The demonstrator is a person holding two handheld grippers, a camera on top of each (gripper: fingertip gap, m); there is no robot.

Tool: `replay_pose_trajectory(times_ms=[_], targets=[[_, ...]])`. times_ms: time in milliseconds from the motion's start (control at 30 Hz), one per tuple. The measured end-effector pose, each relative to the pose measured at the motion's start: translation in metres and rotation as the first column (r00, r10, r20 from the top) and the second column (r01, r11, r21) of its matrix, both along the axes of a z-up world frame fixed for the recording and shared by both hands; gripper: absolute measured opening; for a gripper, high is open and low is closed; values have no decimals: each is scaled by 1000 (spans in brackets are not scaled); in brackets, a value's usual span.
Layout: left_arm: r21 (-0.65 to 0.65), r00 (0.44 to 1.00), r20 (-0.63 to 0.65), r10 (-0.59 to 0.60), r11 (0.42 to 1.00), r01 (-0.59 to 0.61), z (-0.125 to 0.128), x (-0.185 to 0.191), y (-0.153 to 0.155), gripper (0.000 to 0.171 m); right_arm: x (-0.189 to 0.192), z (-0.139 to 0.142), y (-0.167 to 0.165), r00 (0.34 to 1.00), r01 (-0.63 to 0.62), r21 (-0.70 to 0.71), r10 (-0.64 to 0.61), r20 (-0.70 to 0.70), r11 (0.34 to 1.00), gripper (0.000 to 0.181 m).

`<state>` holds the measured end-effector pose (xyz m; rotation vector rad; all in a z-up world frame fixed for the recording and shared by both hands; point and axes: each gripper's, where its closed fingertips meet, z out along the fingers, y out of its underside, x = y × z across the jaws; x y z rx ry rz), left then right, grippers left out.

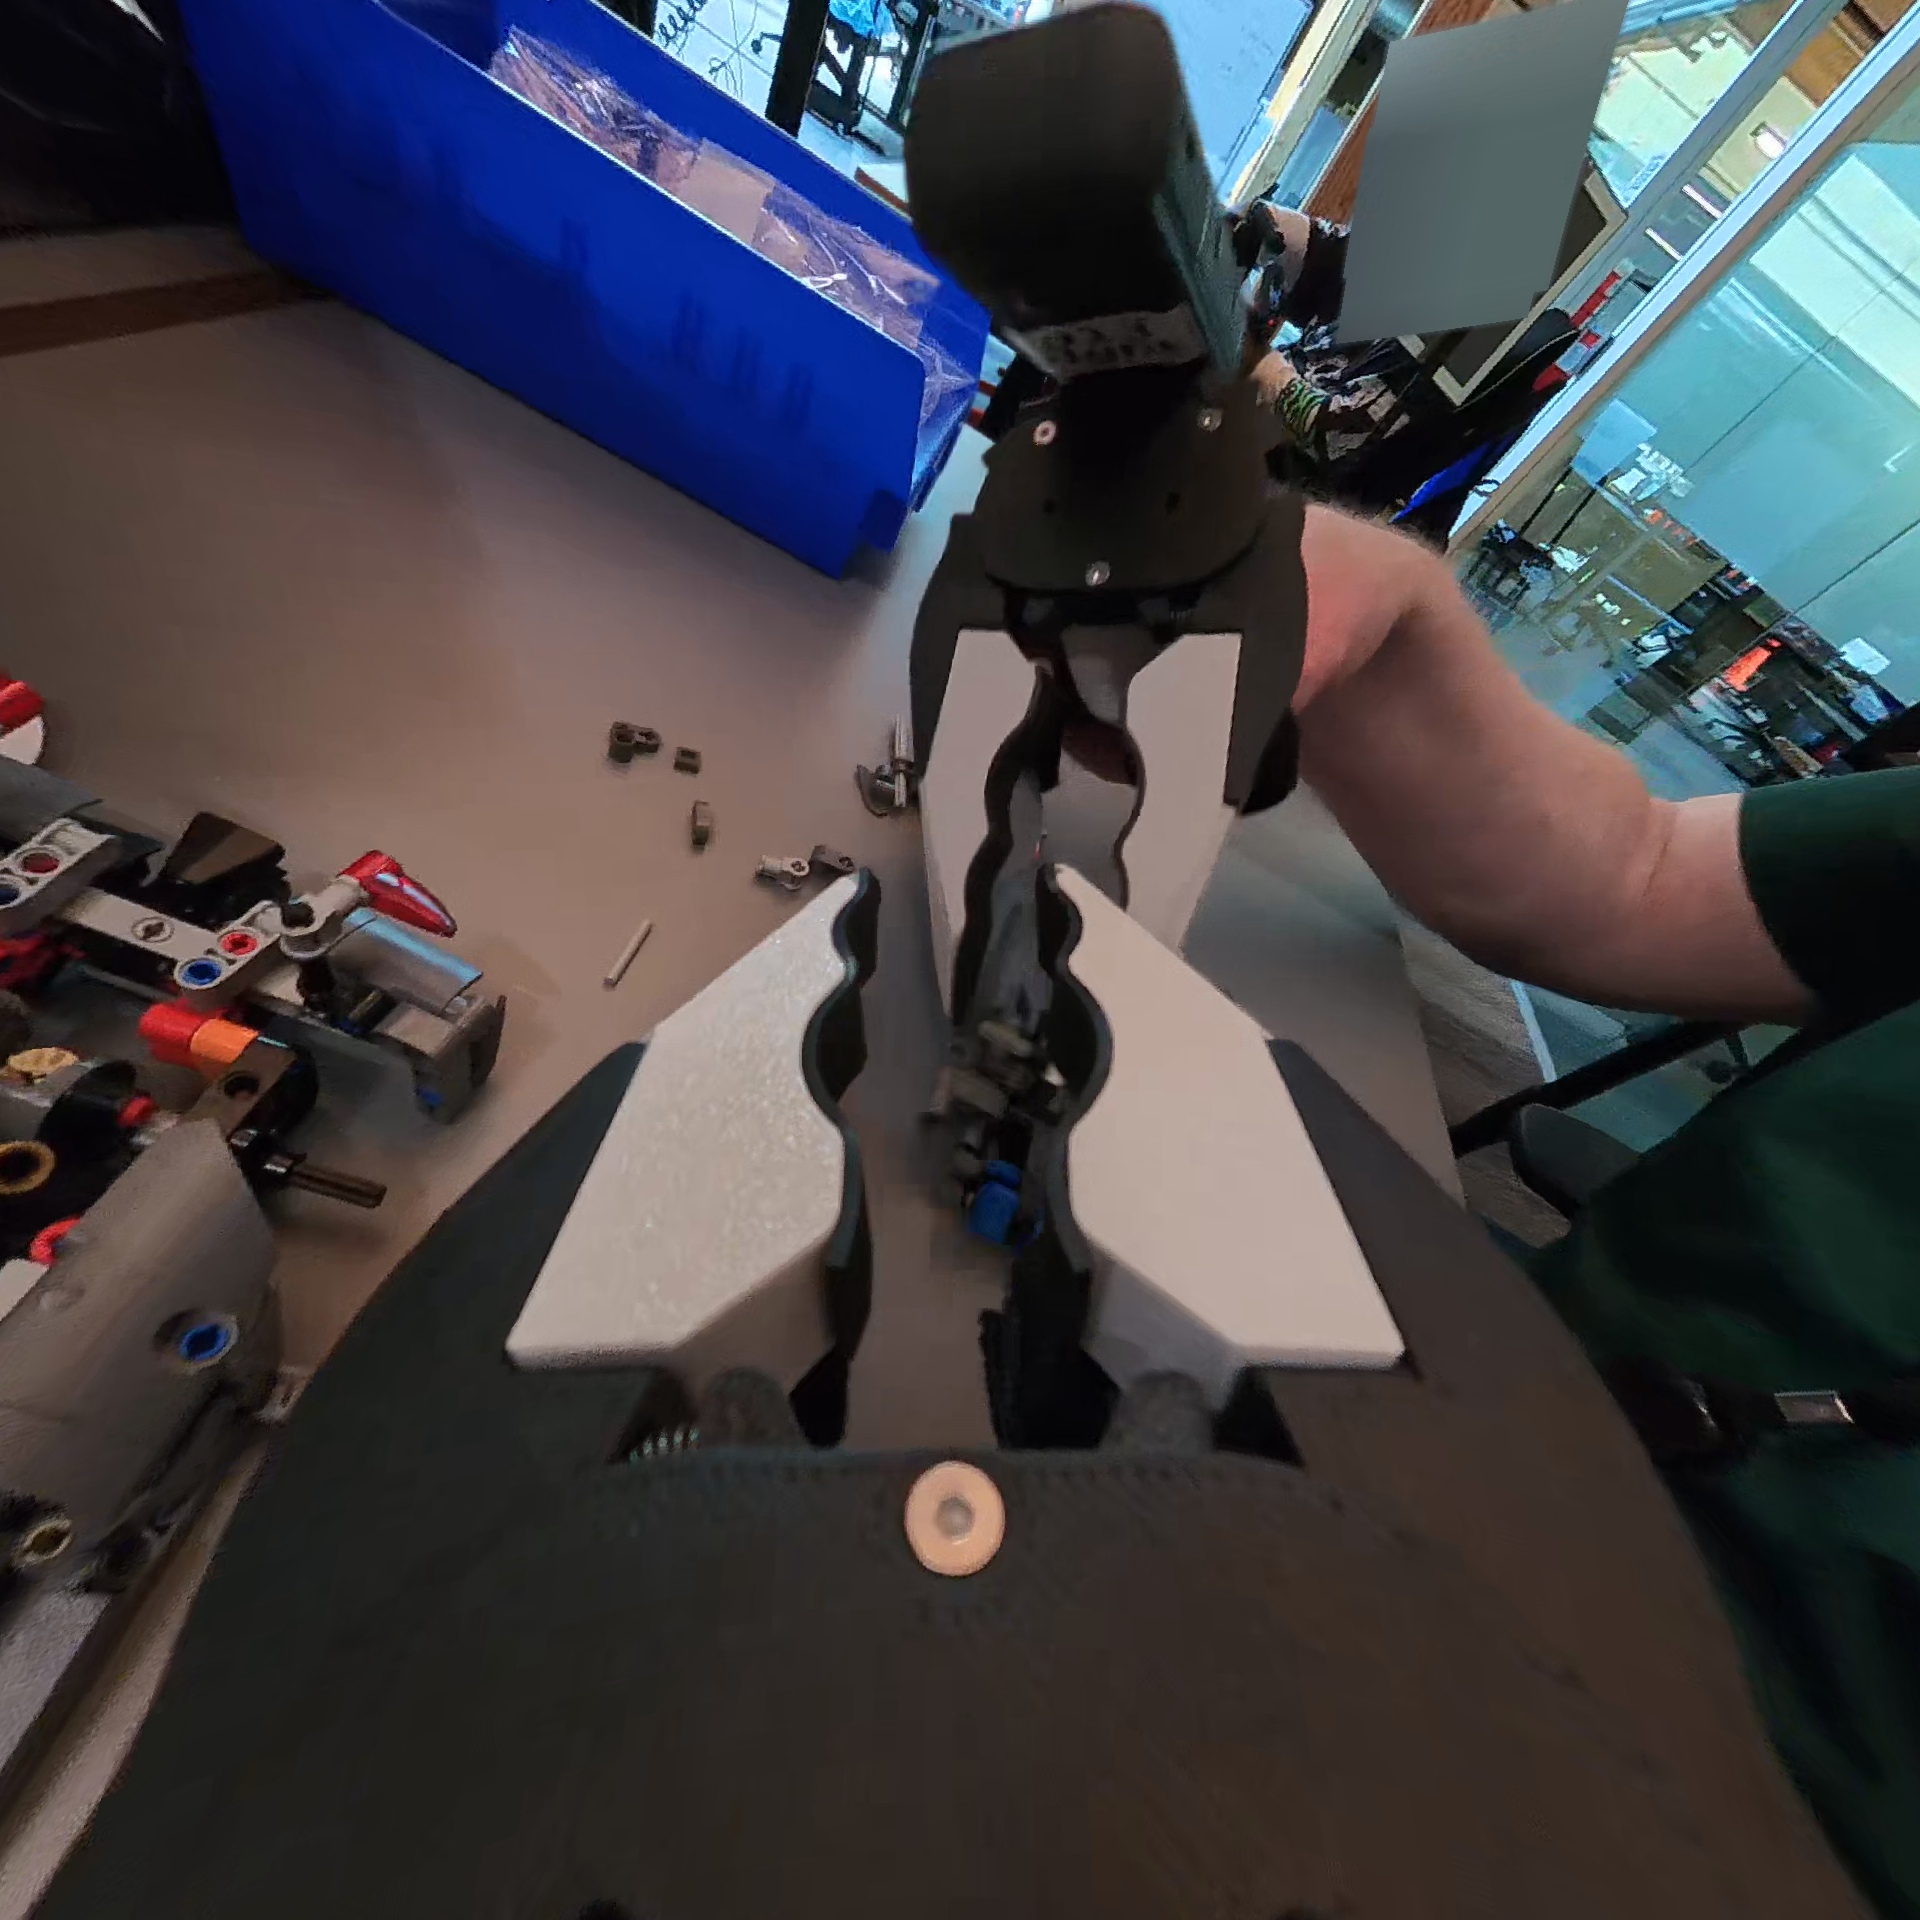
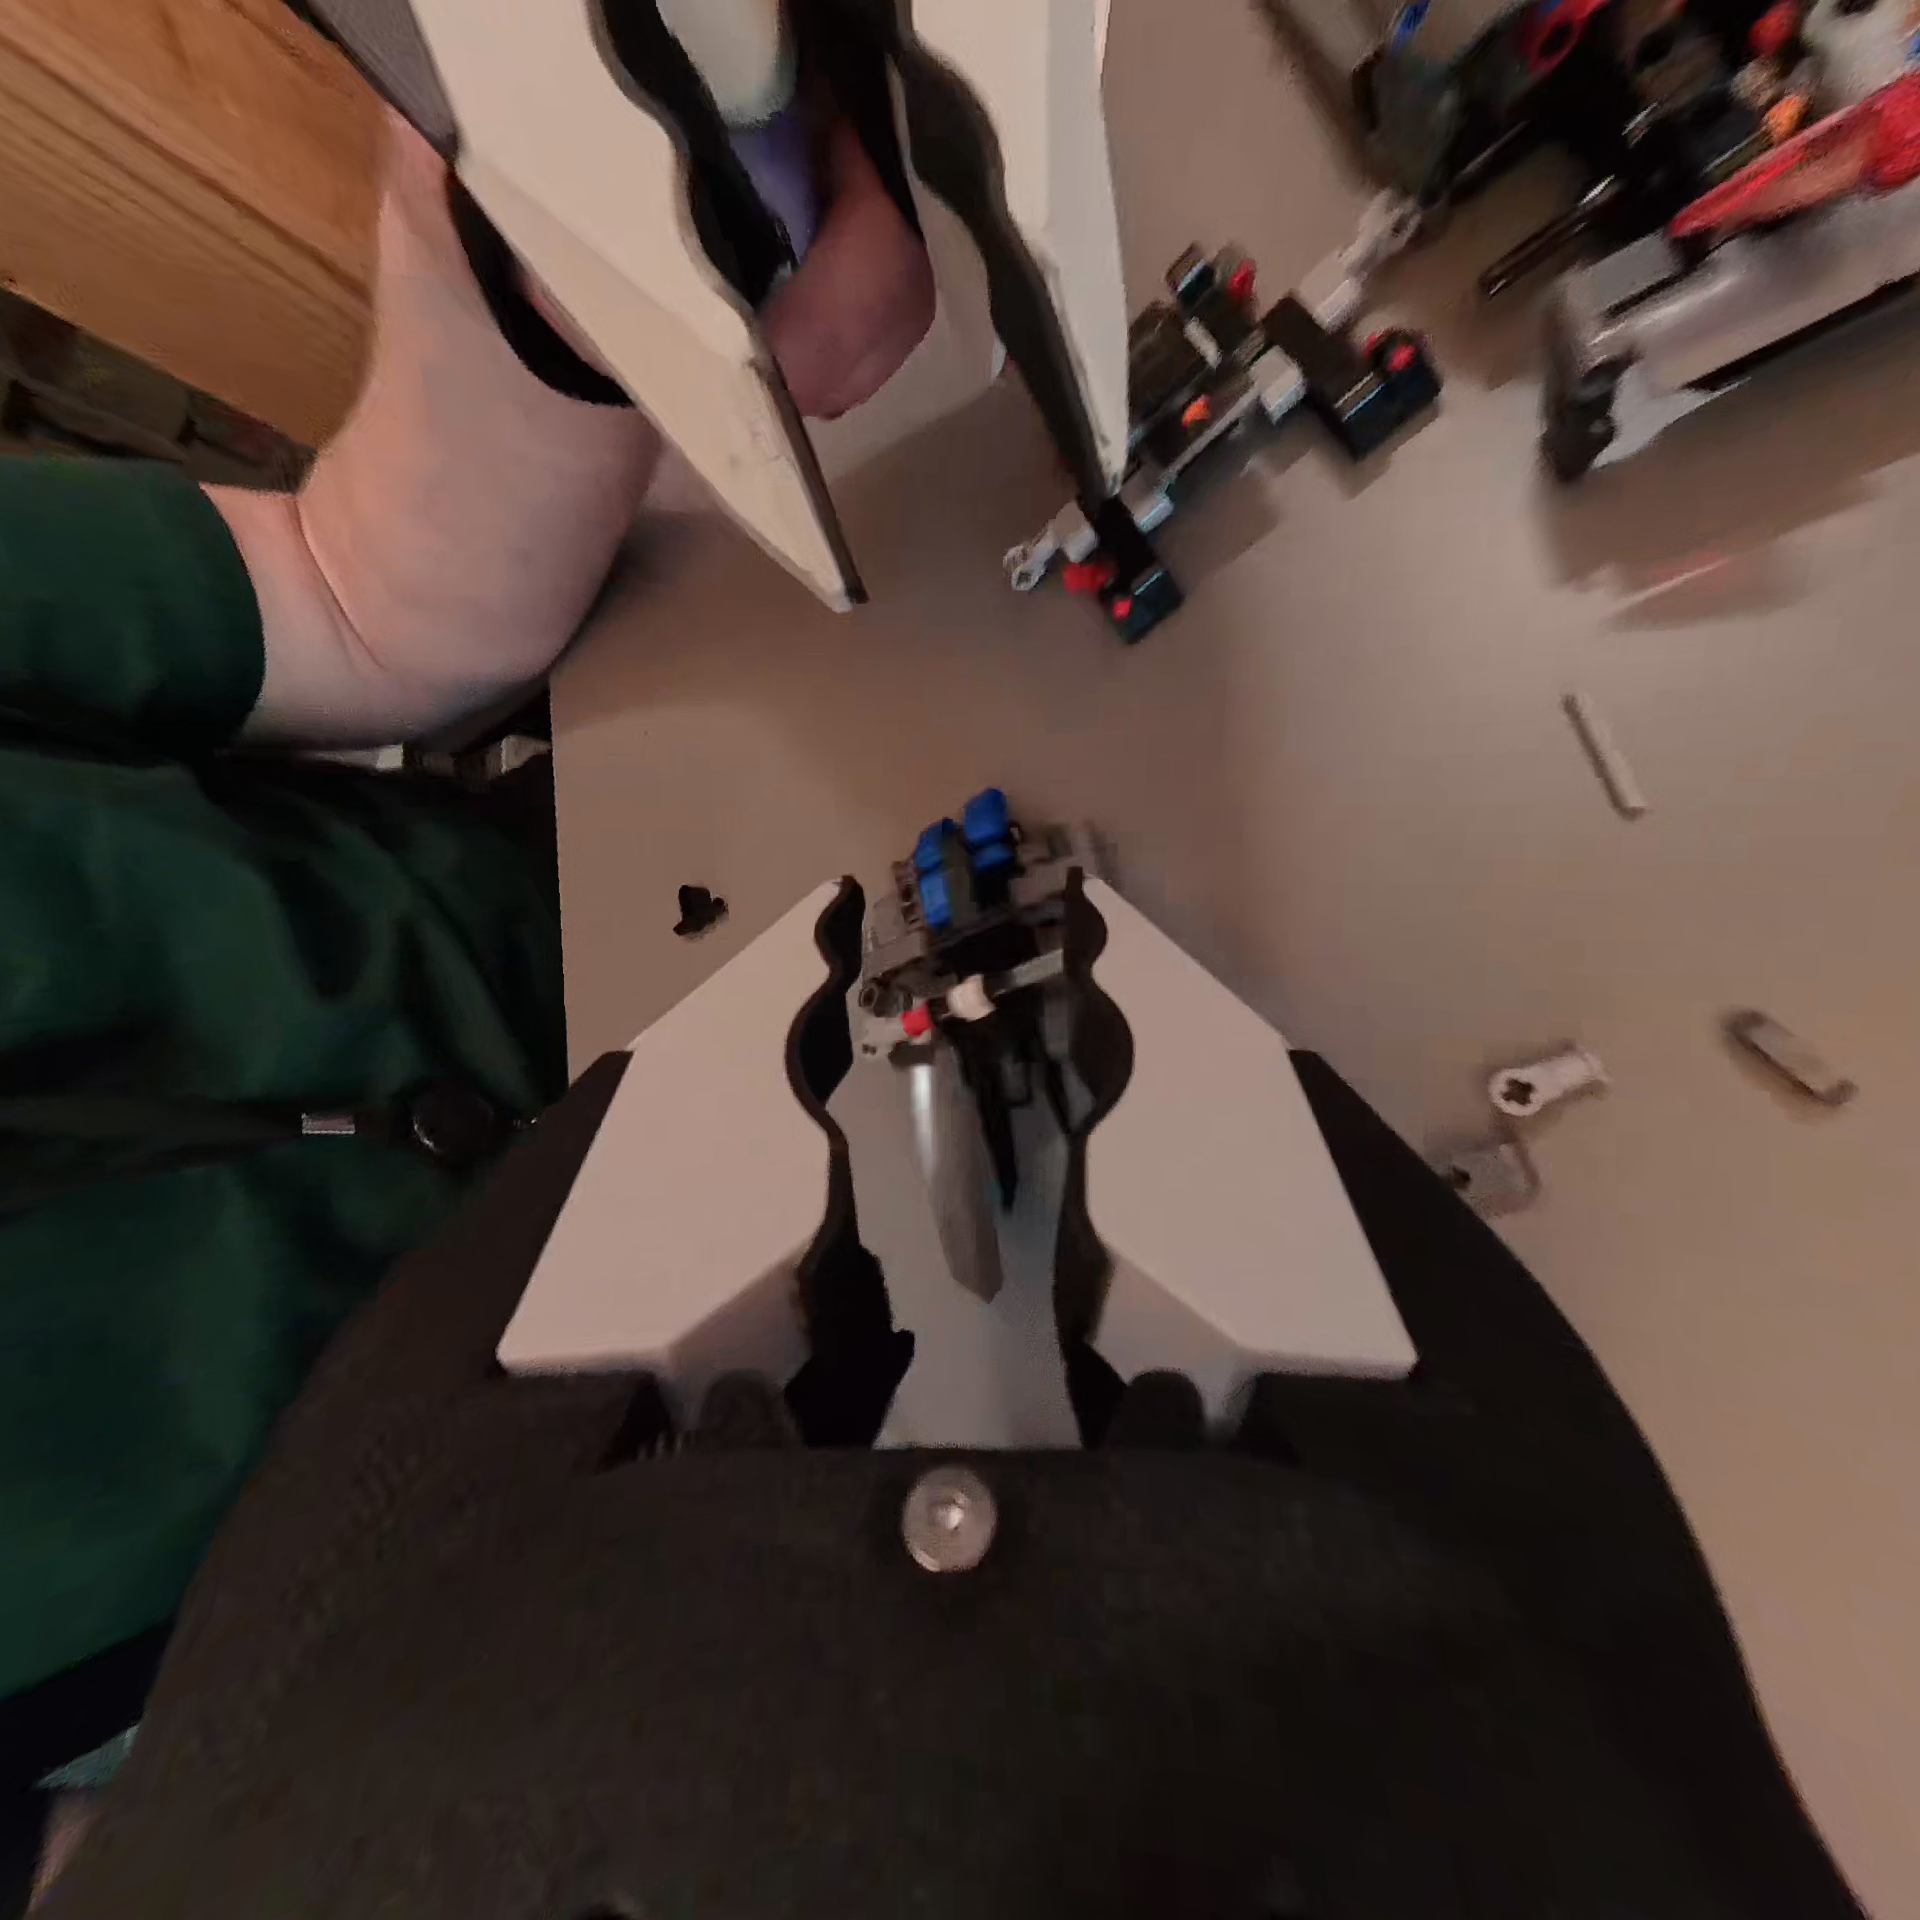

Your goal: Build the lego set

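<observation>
right gripper (image 2: 961,894) jaws clamp a knobbly grey-blue lego assembly (image 2: 961,935); left gripper (image 1: 961,894) jaws apart.

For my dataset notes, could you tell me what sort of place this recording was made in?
Probably a workshop or lab: a grey worktable with lego assemblies, a blue storage bin, and glass partitions with equipment behind.

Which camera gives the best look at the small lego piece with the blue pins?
The right wrist view: the lego piece sits in focus between the right gripper fingers, blue pins clear. The left wrist view shows it blurred, partly hidden by fingers.
</observation>
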<state>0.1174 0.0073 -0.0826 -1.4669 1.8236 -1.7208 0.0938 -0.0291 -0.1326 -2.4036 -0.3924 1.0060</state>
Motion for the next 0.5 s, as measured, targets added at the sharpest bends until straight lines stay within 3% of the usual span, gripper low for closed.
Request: replay_pose_trajectory(times_ms=[133,267,367,500], targets=[[73,1000,-20,-2,997,3,-2,-10,5,29,24,26,-12,993,114,116,-112,-19,987,36],[181,996,-83,-22,983,37,-8,-20,-1,31,38,15,-48,982,157,95,-166,93,983,38],[307,992,-119,-29,949,65,-20,-23,-12,33,26,8,-74,979,152,68,-160,127,986,28],[405,983,-182,-30,908,103,-51,-15,-22,29,-9,-10,-94,989,114,-3,-113,99,994,27]])
